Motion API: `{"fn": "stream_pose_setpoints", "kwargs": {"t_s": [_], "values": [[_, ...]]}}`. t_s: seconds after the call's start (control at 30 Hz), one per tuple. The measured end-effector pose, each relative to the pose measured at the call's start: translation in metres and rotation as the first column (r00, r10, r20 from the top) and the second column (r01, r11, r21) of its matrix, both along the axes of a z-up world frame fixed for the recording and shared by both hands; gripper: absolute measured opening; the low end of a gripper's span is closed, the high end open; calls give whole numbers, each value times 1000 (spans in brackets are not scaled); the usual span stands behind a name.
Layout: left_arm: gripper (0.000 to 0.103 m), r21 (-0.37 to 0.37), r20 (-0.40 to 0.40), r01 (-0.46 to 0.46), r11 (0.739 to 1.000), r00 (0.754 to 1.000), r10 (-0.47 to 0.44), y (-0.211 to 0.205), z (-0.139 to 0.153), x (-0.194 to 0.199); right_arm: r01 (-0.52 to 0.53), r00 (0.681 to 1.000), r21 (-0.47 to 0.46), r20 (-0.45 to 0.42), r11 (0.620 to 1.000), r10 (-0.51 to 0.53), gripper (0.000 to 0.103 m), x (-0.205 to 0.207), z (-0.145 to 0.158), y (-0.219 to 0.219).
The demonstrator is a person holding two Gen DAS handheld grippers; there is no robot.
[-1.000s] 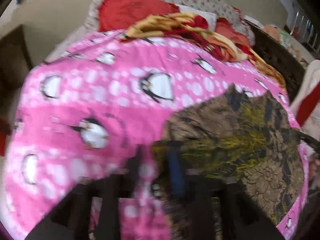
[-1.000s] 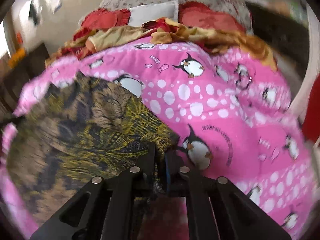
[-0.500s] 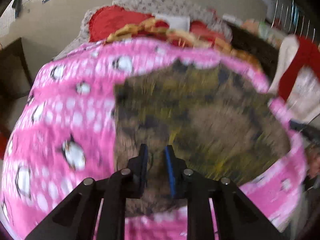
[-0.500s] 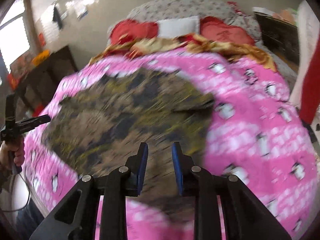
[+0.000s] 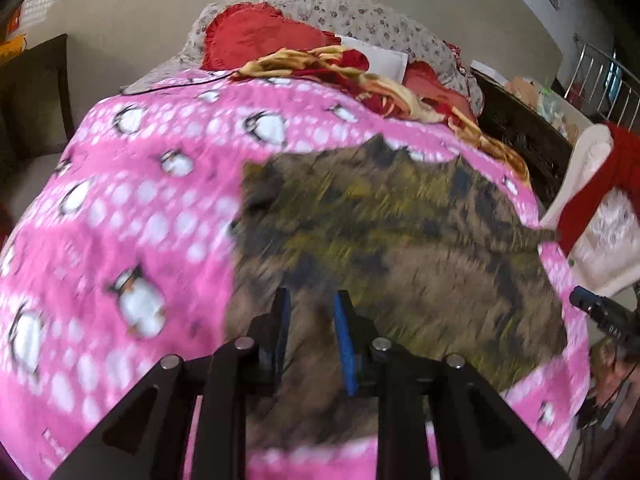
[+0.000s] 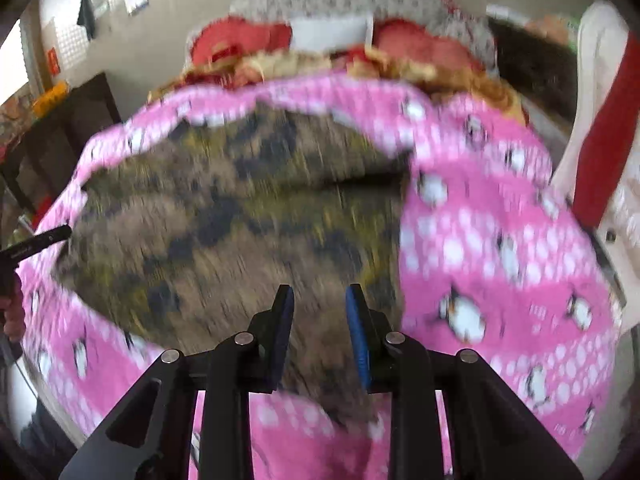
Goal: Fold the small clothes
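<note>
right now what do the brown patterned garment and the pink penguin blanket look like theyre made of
Brown patterned garment: thin woven cloth, probably cotton or a blend, matte; it lies flat with a sharp fold edge. Blur hides the weave.
Pink penguin blanket: soft fleece-like fabric, likely synthetic, matte and slightly fuzzy; it drapes thickly in rounded folds.

The garment (image 5: 400, 248) lies spread flat on the blanket (image 5: 132, 208), which covers the bed — blanket showing on every side of it. From the left wrist view the left gripper (image 5: 310, 312) hangs over the garment's near left part; from the right wrist view the right gripper (image 6: 320, 312) hangs over its near right part, blanket (image 6: 500, 240) stretching off to the right. Behind the garment (image 6: 240, 208), at the bed's far end, a crumpled cloth (image 5: 320, 66) lies across the blanket — pillows (image 5: 256, 38) stacked behind that.
</note>
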State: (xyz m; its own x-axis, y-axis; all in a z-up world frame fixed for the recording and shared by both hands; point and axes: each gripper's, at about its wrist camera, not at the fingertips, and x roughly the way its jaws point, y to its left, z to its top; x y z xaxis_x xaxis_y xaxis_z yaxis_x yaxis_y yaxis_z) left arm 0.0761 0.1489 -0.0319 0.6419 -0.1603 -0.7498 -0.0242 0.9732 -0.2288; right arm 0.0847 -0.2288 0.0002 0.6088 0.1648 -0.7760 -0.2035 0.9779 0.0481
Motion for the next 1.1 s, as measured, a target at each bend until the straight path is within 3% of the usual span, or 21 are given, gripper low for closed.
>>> {"fn": "stream_pose_setpoints", "kwargs": {"t_s": [0.1, 0.2, 0.3, 0.4, 0.53, 0.6, 0.67, 0.77, 0.93, 1.03, 1.1], "values": [[24, 8, -74, -6, 1000, 997, 7, -12, -7, 33, 26, 999, -52, 28, 998, -24, 25, 26, 8, 21], [23, 17, -176, -29, 999, 984, 32, -17, -29, 58, 36, 999, -60, -13, 998, -37, 25, 59, -2, 31], [24, 44, -182, -26, 999, 983, 33, -20, -33, 66, 45, 987, -93, -148, 995, -58, 25, 90, -39, 30], [25, 50, -187, -26, 998, 982, 35, -19, -29, 89, 35, 992, -113, -121, 993, -49, 30, 109, -47, 29], [29, 22, -141, -72, 997, 987, 74, -2, -14, 138, 31, 994, -67, -100, 997, -38, 30, 148, -34, 25], [36, 74, -70, -117, 990, 990, 122, 6, 2, 153, 40, 998, -39, -41, 998, -41, 30, 163, -20, 20], [42, 136, 11, -175, 975, 984, 175, 14, 22, 158, 93, 995, -28, 33, 995, -92, 30, 173, -3, 9], [43, 90, 73, -203, 975, 978, 197, 23, 37, 148, 134, 988, 38, 69, 990, -137, 30, 168, 11, -7], [44, 75, 96, -160, 984, 984, 152, -1, 29, 136, 132, 984, 70, 115, 989, -139, 30, 149, 12, -1], [44, 125, 76, -121, 985, 991, 112, -24, 11, 141, 111, 987, 43, 109, 993, -116, 30, 154, 5, 23], [44, 176, 78, -153, 972, 987, 141, -23, -4, 144, 123, 988, 30, 90, 992, -125, 30, 161, -3, 33]]}}
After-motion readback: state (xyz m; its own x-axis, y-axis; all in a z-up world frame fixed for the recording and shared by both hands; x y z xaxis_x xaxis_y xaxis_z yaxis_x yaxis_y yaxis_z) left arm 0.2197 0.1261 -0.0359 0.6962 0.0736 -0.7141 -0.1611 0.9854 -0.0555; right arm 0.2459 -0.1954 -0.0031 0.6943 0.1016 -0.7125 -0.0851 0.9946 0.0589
